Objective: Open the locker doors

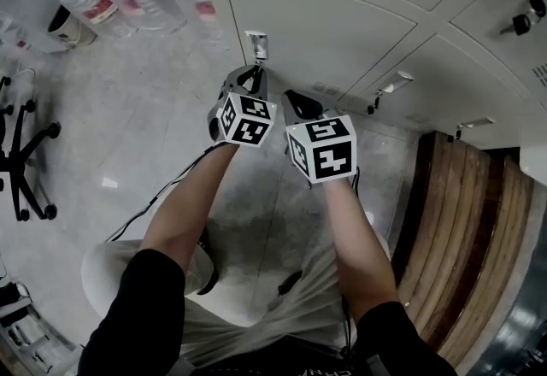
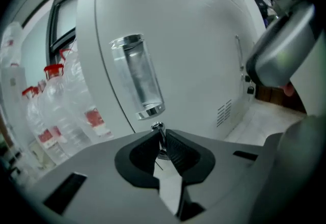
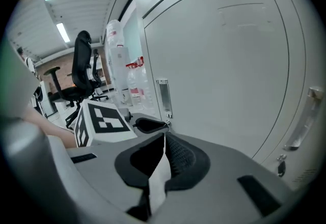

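Key first: the small silver metal key (image 2: 159,129) sticks out of the pale grey steel locker door (image 2: 204,50), just below the lower end of its upright chrome handle (image 2: 137,76) and near the door's left edge in the left gripper view. The left gripper (image 2: 162,140) has its ribbed black fingers (image 2: 179,152) almost together, pinched on the key's thin head. The turn probably wants a firm squeeze and a wrist roll about the key's own line, with no pull until the lock gives, since so narrow a head could slip or bend. The right gripper (image 3: 163,139), fingers closed on nothing, hangs just beside the left one and off the door. It would have to open before taking the handle.
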A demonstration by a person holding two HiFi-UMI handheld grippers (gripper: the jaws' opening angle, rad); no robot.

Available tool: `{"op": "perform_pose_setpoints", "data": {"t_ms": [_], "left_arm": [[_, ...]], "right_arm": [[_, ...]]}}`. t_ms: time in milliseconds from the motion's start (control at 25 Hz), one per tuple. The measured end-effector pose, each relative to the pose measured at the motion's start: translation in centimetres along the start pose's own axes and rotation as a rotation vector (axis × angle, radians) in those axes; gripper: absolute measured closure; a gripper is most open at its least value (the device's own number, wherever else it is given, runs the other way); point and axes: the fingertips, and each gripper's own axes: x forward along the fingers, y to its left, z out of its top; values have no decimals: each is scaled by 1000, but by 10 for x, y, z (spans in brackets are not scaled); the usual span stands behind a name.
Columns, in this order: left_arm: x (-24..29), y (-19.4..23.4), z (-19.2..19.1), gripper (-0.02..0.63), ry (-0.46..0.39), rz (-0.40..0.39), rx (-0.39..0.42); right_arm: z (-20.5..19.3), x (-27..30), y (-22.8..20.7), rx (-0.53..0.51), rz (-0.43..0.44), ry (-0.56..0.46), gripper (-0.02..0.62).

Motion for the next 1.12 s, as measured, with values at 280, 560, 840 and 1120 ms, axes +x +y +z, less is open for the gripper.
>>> {"op": "perform_pose_setpoints", "data": {"t_ms": [280,560,840,1120], "left_arm": [[-3,-5,-2,558,29,10,412],[-5,-9,-6,557,81,30,903],[-6,-9,-13,557,106,18,1378],[-2,-7,-18,545,185,-50,1654]], "right_arm": [[-2,8,-4,5,-5,-4,558],[0,16,-5,15,-8,-3,559],[-2,22,-6,8,-12,8,558],[-1,24,-6,8,-15,6,559]]}}
